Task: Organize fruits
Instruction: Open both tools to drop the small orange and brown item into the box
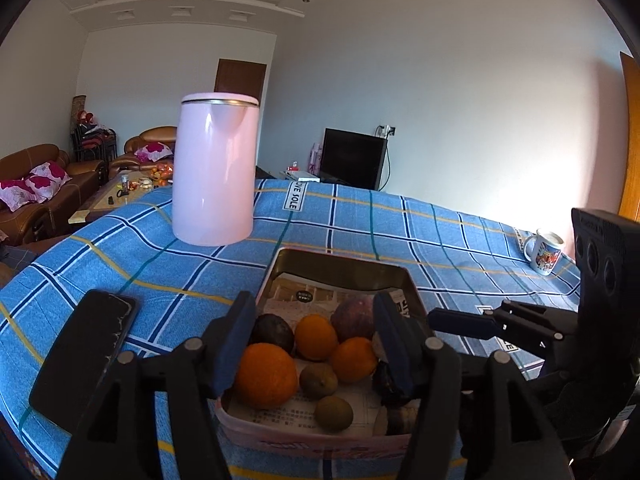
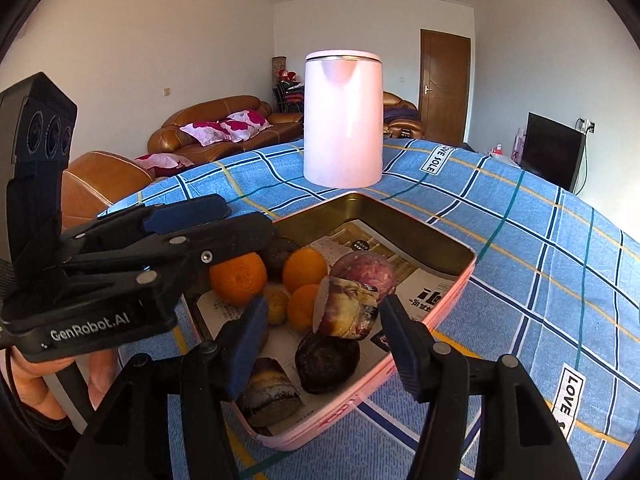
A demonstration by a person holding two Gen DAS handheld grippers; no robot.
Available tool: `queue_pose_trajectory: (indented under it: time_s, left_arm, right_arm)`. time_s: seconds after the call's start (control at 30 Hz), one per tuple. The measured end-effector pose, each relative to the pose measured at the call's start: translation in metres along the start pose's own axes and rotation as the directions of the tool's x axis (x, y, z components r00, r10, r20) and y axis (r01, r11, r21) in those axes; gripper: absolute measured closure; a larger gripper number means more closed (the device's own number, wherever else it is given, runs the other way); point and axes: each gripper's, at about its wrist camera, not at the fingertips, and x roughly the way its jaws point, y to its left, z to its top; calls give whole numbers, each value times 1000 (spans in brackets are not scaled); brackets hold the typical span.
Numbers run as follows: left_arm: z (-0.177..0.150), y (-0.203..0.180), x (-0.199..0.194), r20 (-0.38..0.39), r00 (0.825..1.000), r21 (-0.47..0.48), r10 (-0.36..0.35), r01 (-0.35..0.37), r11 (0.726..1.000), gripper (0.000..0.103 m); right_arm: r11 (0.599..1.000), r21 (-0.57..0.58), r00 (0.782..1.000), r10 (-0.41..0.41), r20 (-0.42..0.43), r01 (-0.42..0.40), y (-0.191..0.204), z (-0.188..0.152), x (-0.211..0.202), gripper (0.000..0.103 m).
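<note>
A pink tin tray lined with newspaper sits on the blue plaid tablecloth. It holds oranges, small brown-green fruits, dark purple fruits and cut sweet potato pieces. My left gripper is open, its fingers hovering over the near fruits, touching none. My right gripper is open above the tray's near side, with a cut sweet potato piece between its fingers but not gripped. The left gripper also shows in the right wrist view, over the oranges.
A tall pink kettle stands behind the tray. A black phone lies left of the tray. A printed mug stands at the table's far right. Sofas, a TV and a door are beyond the table.
</note>
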Motion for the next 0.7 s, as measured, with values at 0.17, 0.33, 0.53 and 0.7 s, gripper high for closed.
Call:
queue_pose_trajectory:
  time_s: [0.17,0.33,0.53,0.7]
  left_arm:
    - [6,-4,-14,41,999,7,-10,9,1000,34]
    - [8,-8,-18,50,999,19,-10,9,1000,29]
    - [7,-13,-19,48,999,29,-12,10,1000,28]
    - [8,-18,-22,53,999,38,-12,10,999,25]
  right_arm:
    - [999,20,999,-33,34,33,-6,-4,-21,42]
    - [998,49,997,-53,63,50,-12,-8,-40,41]
    - [995,84,994,-64,88,57,-18,-13,-56,41]
    - [993,107,991,-69,114,57,-22,-15,-67,41]
